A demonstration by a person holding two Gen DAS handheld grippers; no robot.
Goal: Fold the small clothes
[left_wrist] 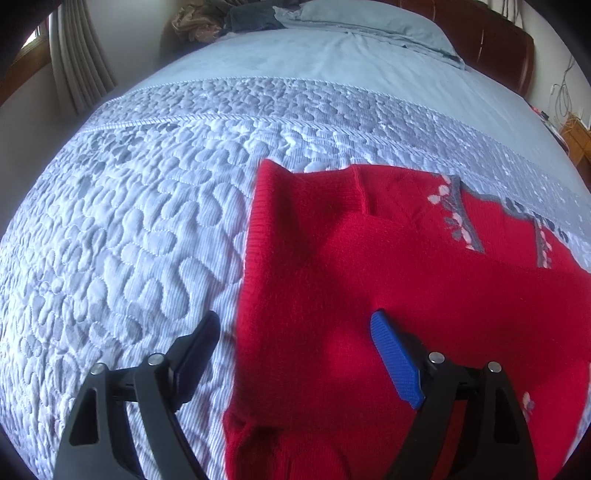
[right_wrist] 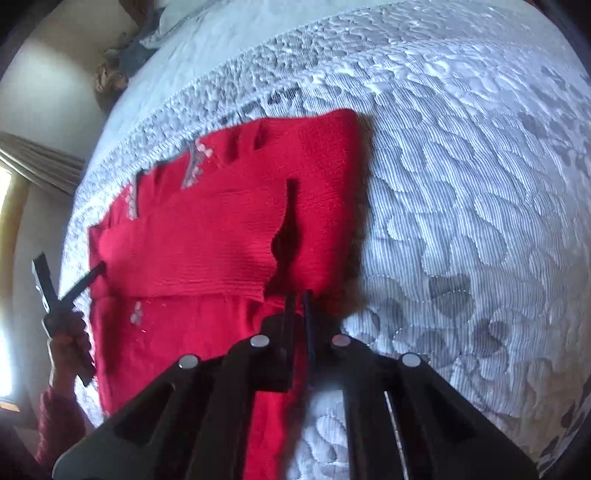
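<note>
We see a red sweater (left_wrist: 369, 266) lying partly folded on a grey quilted bedspread (left_wrist: 129, 221). Our left gripper (left_wrist: 295, 325) hangs over the sweater's edge with its fingers spread wide, holding nothing. Our right gripper (right_wrist: 300, 295) has its fingers pressed together, pinching a fold of the sweater at its near edge. Pillows (left_wrist: 369, 22) lie at the far end of the bed.
</note>
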